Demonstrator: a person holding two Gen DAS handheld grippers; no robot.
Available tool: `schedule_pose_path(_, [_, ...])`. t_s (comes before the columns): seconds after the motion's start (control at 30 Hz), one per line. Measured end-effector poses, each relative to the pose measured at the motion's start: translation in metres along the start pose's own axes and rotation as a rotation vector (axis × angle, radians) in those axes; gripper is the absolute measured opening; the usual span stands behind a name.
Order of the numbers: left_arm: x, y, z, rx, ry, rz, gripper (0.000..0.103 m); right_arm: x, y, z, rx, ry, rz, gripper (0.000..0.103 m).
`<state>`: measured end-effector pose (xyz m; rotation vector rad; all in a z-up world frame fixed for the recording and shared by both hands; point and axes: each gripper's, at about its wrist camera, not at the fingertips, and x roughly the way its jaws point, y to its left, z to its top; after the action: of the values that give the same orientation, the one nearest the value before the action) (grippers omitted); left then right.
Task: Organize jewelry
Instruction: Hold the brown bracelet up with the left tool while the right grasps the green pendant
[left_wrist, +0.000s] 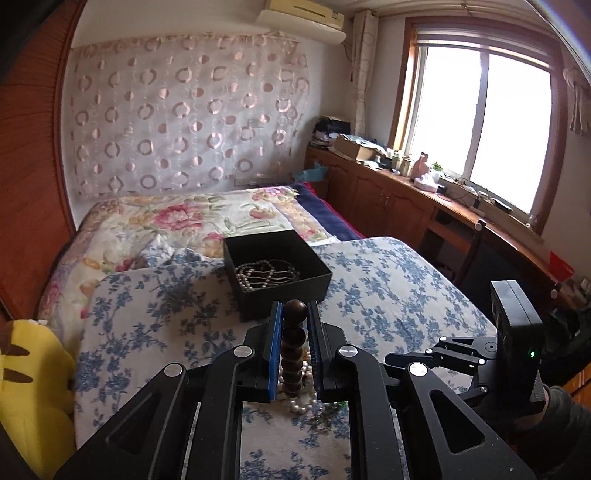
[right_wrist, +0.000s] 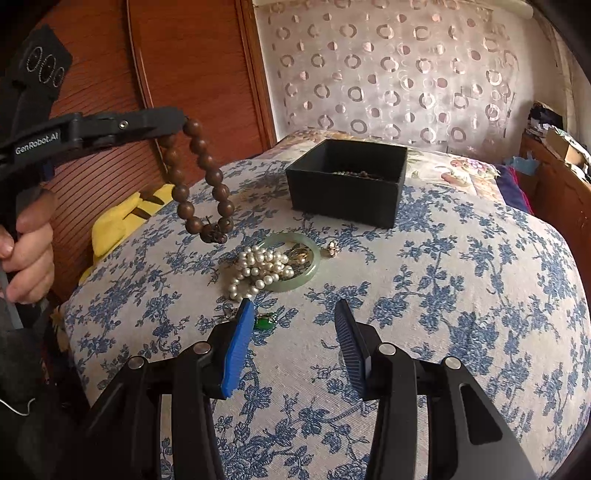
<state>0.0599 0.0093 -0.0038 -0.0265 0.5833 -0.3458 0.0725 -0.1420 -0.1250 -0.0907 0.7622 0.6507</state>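
My left gripper (left_wrist: 294, 314) is shut on a brown wooden bead bracelet (left_wrist: 294, 343), which hangs from it in the air (right_wrist: 201, 177) above the blue floral cushion (right_wrist: 443, 295). A black open box (left_wrist: 277, 273) with pearl and bead strands inside stands on the cushion beyond; it also shows in the right wrist view (right_wrist: 347, 184). A white pearl strand (right_wrist: 258, 269), a pale green jade bangle (right_wrist: 310, 273), a small gold piece (right_wrist: 332, 249) and a green pendant (right_wrist: 266, 322) lie on the cushion. My right gripper (right_wrist: 293, 308) is open and empty, just in front of them.
A yellow plush toy (right_wrist: 122, 221) lies at the cushion's left edge. A floral bedspread (left_wrist: 184, 221) lies behind the box. A wooden cabinet (left_wrist: 388, 192) with clutter runs under the window on the right. A wooden wardrobe (right_wrist: 184, 74) stands to the left.
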Motion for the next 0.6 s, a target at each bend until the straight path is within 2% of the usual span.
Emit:
schedule_pose_path(0.07, [-0.001,0.003,-0.003,-0.004,-0.002,0.01,0.012,0.005,0.002,0.0,-0.009,0.015,0.006,0.041])
schedule_pose_path(0.33, [-0.002,0.018,-0.02,-0.037,0.017,0.033,0.012,0.037,0.021,0.002,-0.075,0.092,0.025,0.039])
schedule_pose_path(0.6, [-0.002,0.027,-0.031,-0.06,0.032,0.041,0.012,0.053,0.029,-0.001,-0.121,0.145,-0.001,0.036])
